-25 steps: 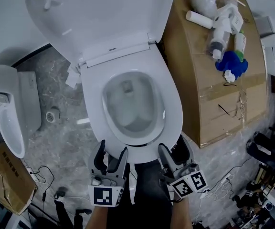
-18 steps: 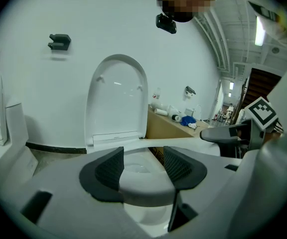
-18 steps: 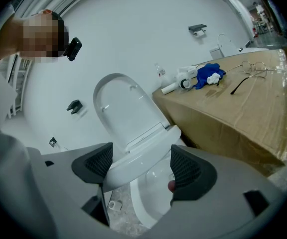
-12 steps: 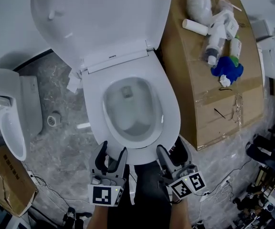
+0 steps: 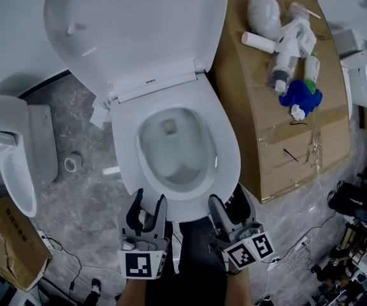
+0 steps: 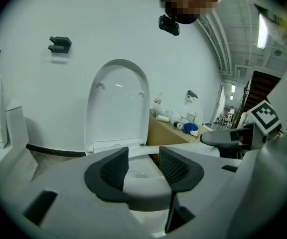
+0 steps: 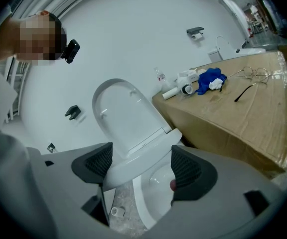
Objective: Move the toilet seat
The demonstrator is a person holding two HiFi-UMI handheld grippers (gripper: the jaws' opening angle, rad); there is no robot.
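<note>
Narrower than a second ago, left gripper (image 5: 146,210) jaws are closing with the front edge of the lowered toilet seat (image 5: 228,152) between them, likely to lift it; right gripper (image 5: 230,207) jaws stand spread alongside.

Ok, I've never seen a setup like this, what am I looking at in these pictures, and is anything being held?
No robot here: a person holds a two-jaw gripper in each hand. The top-down picture comes from a camera on the person's head; it shows the left gripper and right gripper at the front edge of a toilet seat, which lies down while the lid stands up. The other two pictures come from cameras riding on each gripper, looking along its jaws. The left jaws are closing, with the seat's front edge showing between them, not pressed; the right jaws stand apart. Nothing is held. Beside the toilet a cardboard box carries bottles and a blue object.
</note>
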